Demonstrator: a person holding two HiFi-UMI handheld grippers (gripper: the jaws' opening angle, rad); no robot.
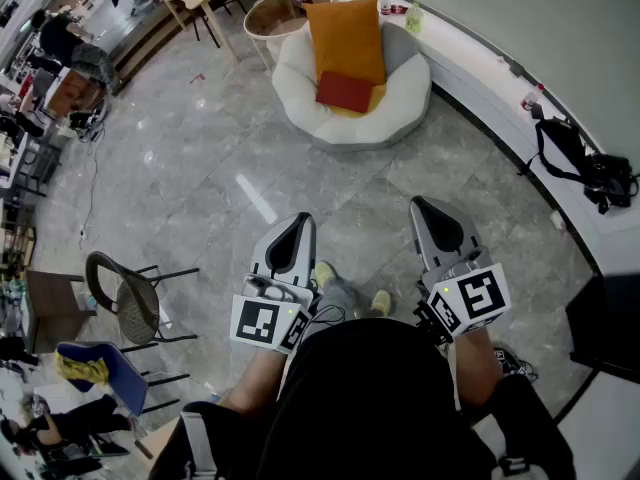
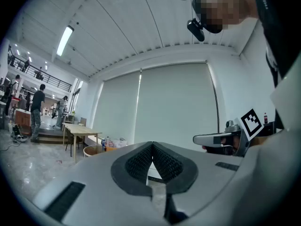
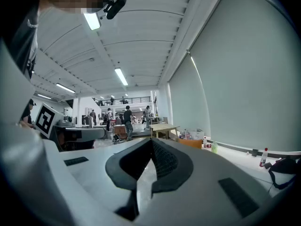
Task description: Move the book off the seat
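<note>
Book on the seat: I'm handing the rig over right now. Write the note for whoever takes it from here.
Left gripper: jaws shut, nothing between them.
Right gripper: jaws shut, empty, held beside the left one.
Book: red, lying flat on the white seat, at the foot of the orange cushion.
Done: nothing so far; the book is untouched and both grippers are far short of the seat.
Left: approach the seat, open one gripper's jaws, close them on the book, lift it off and set it down elsewhere.

No legible text, label, brand or number anywhere
</note>
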